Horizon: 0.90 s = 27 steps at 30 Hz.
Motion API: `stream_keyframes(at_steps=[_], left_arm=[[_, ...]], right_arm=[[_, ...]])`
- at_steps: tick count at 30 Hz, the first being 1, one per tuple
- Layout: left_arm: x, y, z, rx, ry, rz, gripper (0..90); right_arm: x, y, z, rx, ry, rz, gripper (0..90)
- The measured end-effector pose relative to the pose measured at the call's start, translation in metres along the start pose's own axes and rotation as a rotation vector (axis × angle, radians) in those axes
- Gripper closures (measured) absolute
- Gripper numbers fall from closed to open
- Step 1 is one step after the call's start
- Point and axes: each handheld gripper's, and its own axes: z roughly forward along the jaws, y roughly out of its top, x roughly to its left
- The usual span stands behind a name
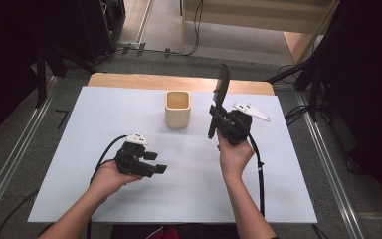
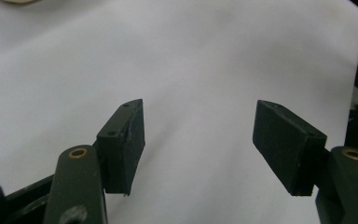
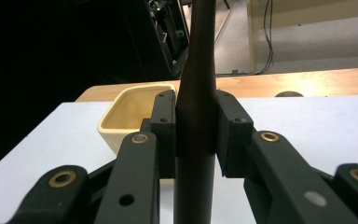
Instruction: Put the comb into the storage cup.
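High view: nearest the camera, two forearms are seen entering from the bottom edge, each hand carrying a tool over the white desk. The left tool is held low on the near-left side of the cup, well apart from it, with its jaws pointed toward the middle of the desk. In the left gripper view the two black pads are seen spread wide, with bare white desk between them and nothing gripped.

The right tool is held higher, just to the right of the cup and a little nearer than it. A dark comb is clamped between its jaws. The comb is held upright, tilted slightly; its toothed end rises above the tool and its handle end hangs below the jaws, clear of the desk. In the right gripper view the comb is seen pressed on both sides by the pads, running from the bottom edge to the top edge of the frame.

The cup, cream-coloured with squared sides, is seen standing upright toward the far middle of the desk. In the right gripper view the cup lies beyond the jaws, to the left of the comb.

Behind the cup, a wooden strip is exposed along the far edge of the desk.
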Motion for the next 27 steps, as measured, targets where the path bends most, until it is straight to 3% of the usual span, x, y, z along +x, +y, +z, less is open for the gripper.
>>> stream_keyframes(at_steps=[5,12,27], left_arm=[[0.003,-0.006,-0.002,0.001,0.012,-0.017,35.4],[0.006,-0.013,-0.009,-0.005,0.016,-0.029,35.4],[0.011,-0.027,-0.022,-0.007,0.067,-0.059,34.1]], right_arm=[[0.005,0.003,0.006,0.0,0.024,0.014,70.0],[0.01,0.009,0.011,-0.002,0.03,-0.004,70.0],[0.021,0.025,0.024,-0.004,0.05,-0.019,70.0]])
